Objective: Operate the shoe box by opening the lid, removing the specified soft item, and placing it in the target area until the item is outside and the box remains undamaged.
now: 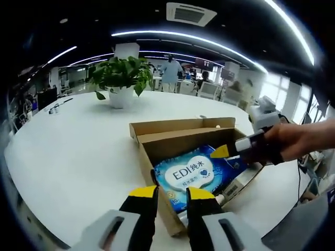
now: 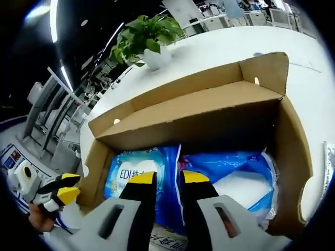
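Shoe box (image 1: 172, 137) of plain brown cardboard open on the white bench (image 1: 68, 146), lid (image 2: 199, 89) folded back on its hinge and resting past the far wall, probably left that way to keep the mouth clear for reaching in. Inside, two blue soft packs lying flat side by side; the nearer one (image 1: 189, 175) reads "EDI" with Chinese characters on a white heart-shaped label, smaller lines beneath too fine to read. Same label partly seen on that pack in the right gripper view, cut off at "EDI". Second blue pack (image 2: 230, 164) at 3 o'clock from the first, no legible print.

Left tongs (image 1: 172, 192) at the near wall of the box, jaws narrowly apart, nothing between them, likely poised to steady the box. Right tongs (image 2: 168, 178) lowered over the box mouth above the seam between the two packs, jaws a little apart and holding nothing; whether touching the wrapper, cannot tell. Seemingly lined up for a pinch on the soft wrapper rather than the cardboard, sparing the box.

Potted plant (image 1: 121, 78) well apart at 12 o'clock.
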Motion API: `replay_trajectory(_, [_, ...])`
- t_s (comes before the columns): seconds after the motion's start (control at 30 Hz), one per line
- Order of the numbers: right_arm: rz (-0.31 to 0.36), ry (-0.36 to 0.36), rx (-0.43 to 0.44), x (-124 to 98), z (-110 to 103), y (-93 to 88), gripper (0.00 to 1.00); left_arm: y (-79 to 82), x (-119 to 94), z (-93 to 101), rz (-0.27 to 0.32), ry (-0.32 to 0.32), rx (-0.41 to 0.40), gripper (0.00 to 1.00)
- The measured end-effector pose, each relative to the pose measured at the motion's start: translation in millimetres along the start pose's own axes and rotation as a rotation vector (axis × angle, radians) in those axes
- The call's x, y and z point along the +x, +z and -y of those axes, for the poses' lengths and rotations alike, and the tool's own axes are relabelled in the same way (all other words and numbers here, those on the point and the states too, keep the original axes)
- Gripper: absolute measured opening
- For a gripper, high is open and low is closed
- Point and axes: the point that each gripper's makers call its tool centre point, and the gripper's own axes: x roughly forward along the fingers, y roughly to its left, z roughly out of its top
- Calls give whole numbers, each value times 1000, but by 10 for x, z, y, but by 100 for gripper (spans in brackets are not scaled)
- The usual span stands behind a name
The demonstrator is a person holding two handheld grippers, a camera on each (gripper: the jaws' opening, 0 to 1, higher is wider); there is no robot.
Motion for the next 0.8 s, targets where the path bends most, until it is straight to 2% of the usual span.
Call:
replay_trajectory(0.07, [-10, -38, 5, -7, 72, -17, 7, -1, 2, -5, 0, 0, 0, 21])
replay_trajectory(0.1, [-10, -25, 74, -3, 37, -2, 6, -1, 4, -8, 0, 0, 0, 21])
replay_trajectory(0.17, [-11, -22, 41, -12, 13, 27, 3, -1, 2, -7, 1, -1, -1, 21])
replay_trajectory(0.23, [-14, -29, -81, -44, -51, 37, 0, -1, -1, -4, 1, -1, -1, 21])
replay_trajectory(0.3, [-16, -52, -133, -72, -91, 28, 0, 5, -6, -3, 4, 0, 0, 21])
replay_trajectory(0.53, [13, -41, -183, -136, -244, 63, 0, 17, -6, 6, 8, -4, -1, 21])
replay_trajectory(0.67, [-2, -34, -183, -106, -204, 64, 1, 18, 0, 23, 8, -9, 9, 21])
replay_trajectory(0.8, [-42, -37, -178, -1, -127, -22, 5, 19, -1, 30, 7, -10, 14, 21])
